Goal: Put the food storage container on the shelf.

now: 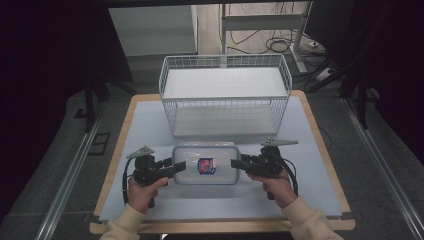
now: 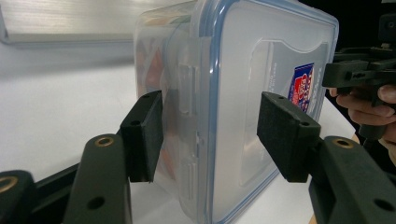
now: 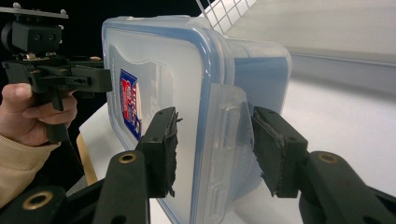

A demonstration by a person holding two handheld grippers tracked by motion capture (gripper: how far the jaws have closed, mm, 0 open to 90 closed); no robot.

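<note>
Lidded box (image 1: 206, 163) on the table (image 1: 140, 120) in front of the basket (image 1: 225, 95), flanked by left tool (image 1: 179, 165) and right tool (image 1: 236, 163), each with jaws apart astride a lid latch.

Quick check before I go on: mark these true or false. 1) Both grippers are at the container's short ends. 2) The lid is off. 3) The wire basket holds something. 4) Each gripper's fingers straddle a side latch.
1) True: the left gripper and right gripper flank the container.
2) False: the lid is on.
3) False: the wire basket looks empty.
4) True: fingers sit either side of a latch, not closed on it.
</note>
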